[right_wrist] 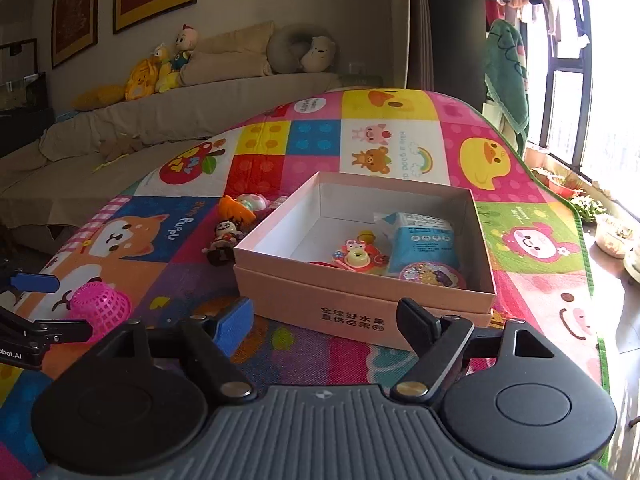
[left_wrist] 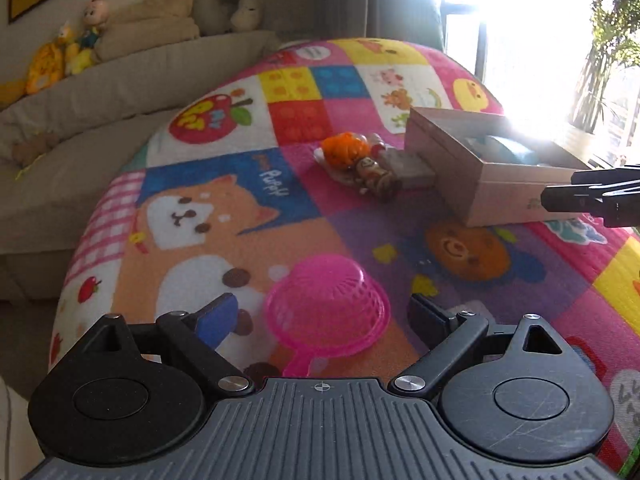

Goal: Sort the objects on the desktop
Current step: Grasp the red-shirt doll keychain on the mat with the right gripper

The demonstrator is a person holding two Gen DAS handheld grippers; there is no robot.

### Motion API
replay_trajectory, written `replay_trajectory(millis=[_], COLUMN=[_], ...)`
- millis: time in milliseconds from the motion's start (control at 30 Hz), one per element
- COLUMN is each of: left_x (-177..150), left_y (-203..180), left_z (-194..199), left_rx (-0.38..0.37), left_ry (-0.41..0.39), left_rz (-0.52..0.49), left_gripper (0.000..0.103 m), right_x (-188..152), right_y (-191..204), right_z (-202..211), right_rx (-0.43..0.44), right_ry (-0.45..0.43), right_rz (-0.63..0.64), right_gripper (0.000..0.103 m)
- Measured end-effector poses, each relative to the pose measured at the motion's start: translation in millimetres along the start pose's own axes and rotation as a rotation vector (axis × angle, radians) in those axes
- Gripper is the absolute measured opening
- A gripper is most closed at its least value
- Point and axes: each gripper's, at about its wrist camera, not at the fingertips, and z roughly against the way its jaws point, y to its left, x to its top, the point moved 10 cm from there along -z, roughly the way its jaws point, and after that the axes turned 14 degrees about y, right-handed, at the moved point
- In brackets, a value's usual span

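Strainer first: in the left wrist view a pink mesh strainer (left_wrist: 326, 306) lies upside down on the patchwork play mat (left_wrist: 208, 208), its handle pointing back toward the camera. The left gripper (left_wrist: 322, 320) has its jaws spread wide to either side of the bowl, and neither pad touches it — a stance that reads as lining up to close on it. Farther off sits a small heap of toys: an orange figure (left_wrist: 346, 150), a dark-clothed doll (left_wrist: 374, 176) lying on its side, and a grey block (left_wrist: 408, 168) touching the wall of the cardboard box (left_wrist: 452, 172). They look like the unsorted remainder, clustered just beside the box they probably belong in. At the right edge the tip of the other gripper pokes into frame over the box's near corner.

The right wrist view looks down into the open box (right_wrist: 352, 292), which seems to rest in its own upturned lid. Inside lie a blue packet (right_wrist: 426, 238), a red and yellow toy (right_wrist: 356, 258) and a round glittery item (right_wrist: 434, 274), so sorting is partly done. The right gripper (right_wrist: 324, 320) hovers just short of the box's front wall, jaws wide with nothing between them — free for a next pick. The strainer (right_wrist: 102, 306) shows at far left, beside the left gripper's blue pad (right_wrist: 36, 282), well apart from the box.
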Motion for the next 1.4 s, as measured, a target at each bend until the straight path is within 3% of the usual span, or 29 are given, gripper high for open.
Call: replay_trajectory(millis=[133, 200, 300, 433, 500, 567, 667, 700, 833, 967, 1300, 1333, 1400], left_x=[-2, -5, -10, -21, -28, -33, -34, -32, -29, -29, -21, -21, -23], left_y=[9, 8, 8, 7, 5, 2, -2, -5, -18, -27, -36, -39, -45], left_z=[0, 0, 3, 7, 7, 5, 1, 0, -1, 0, -2, -3, -4], left_rx=[-0.021, -0.046, -0.078, -0.145, -0.164, -0.173, -0.179, -0.185, -0.199, -0.201, -0.185, -0.183, -0.184], left_ry=[0.001, 0.004, 0.002, 0.016, 0.025, 0.038, 0.043, 0.041, 0.039, 0.045, 0.057, 0.061, 0.069], left_rz=[0.027, 0.019, 0.025, 0.050, 0.050, 0.050, 0.045, 0.040, 0.018, -0.013, -0.037, -0.046, -0.068], left_gripper=[0.096, 0.097, 0.097, 0.098, 0.100, 0.100, 0.100, 0.100, 0.100, 0.100, 0.100, 0.100, 0.100], right_x=[26, 47, 77, 101, 102, 98, 90, 87, 66, 39, 9, 9, 11], right_y=[51, 75, 98, 104, 106, 108, 113, 114, 118, 107, 64, 65, 67], right_z=[-19, -33, -69, -133, -157, -168, -159, -153, -122, -86, -39, -37, -36], right_rx=[0.042, 0.053, 0.056, -0.030, -0.076, -0.115, -0.084, -0.061, 0.083, 0.120, 0.112, 0.127, 0.146], right_ry=[0.004, 0.013, 0.076, 0.185, 0.234, 0.255, 0.250, 0.258, 0.302, 0.308, 0.258, 0.251, 0.232], right_rz=[0.099, 0.156, 0.190, 0.182, 0.200, 0.214, 0.238, 0.231, 0.207, 0.225, 0.179, 0.172, 0.148], right_gripper=[0.079, 0.063, 0.059, 0.057, 0.043, 0.038, 0.035, 0.026, 0.024, 0.015, 0.016, 0.018, 0.037])
